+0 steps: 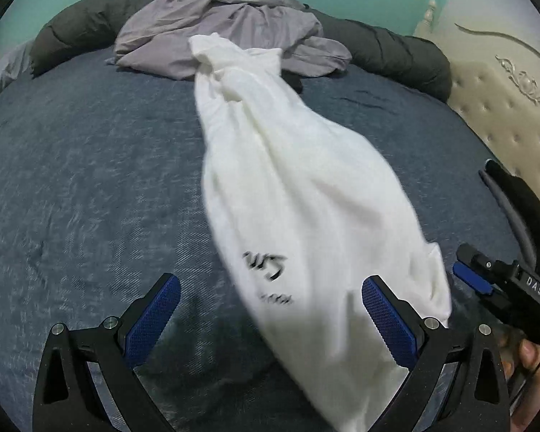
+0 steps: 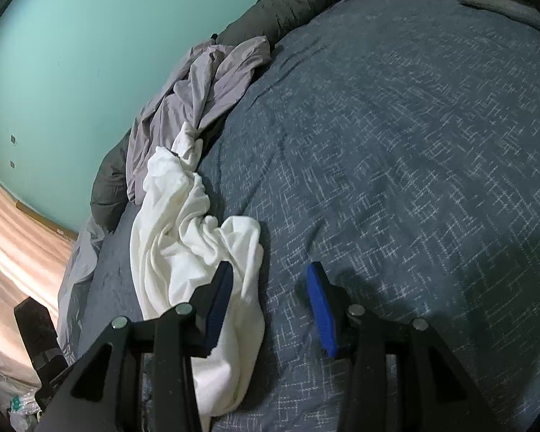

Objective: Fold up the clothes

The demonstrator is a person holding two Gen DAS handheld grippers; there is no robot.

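Both jaws open, gripping nothing; white shirt (image 1: 306,194) between left gripper's (image 1: 270,320)

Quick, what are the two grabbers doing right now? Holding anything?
Left gripper: open, holding nothing; the white shirt lies between its fingers.
Right gripper: open, holding nothing; the shirt's edge lies between its fingers.

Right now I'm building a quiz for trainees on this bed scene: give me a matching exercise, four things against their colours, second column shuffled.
Things:
1. T-shirt with black print
2. Crumpled garment at the far edge
3. Bedspread
4. Wall

Colours:
A. mint green
B. dark blue
C. white
D. lilac grey

Pairs: 1-C, 2-D, 3-B, 4-A
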